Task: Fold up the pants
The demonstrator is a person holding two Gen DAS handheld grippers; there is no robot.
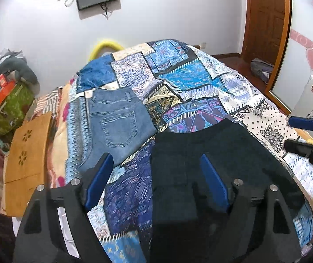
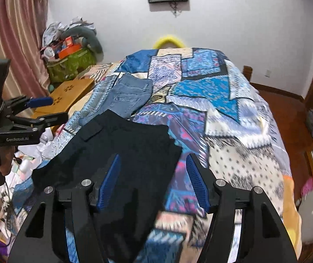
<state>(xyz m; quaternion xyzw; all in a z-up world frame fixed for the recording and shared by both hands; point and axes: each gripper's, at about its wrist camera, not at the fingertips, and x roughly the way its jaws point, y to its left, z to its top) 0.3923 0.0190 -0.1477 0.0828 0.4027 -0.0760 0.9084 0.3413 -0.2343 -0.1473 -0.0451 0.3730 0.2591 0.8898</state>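
Dark pants (image 1: 217, 153) lie folded flat on the patchwork bedspread (image 1: 189, 76), just beside folded blue jeans (image 1: 117, 120). Left gripper (image 1: 156, 175) and right gripper (image 2: 154, 175) hover above, jaws spread wide, holding nothing.

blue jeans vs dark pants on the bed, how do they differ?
The blue jeans are light, faded denim with a stitched back pocket showing; the dark pants are near-black with little detail visible. The jeans lie farther up the bed; the dark pants lie nearer, under the grippers. Both are folded flat on the patchwork bedspread, ungripped.
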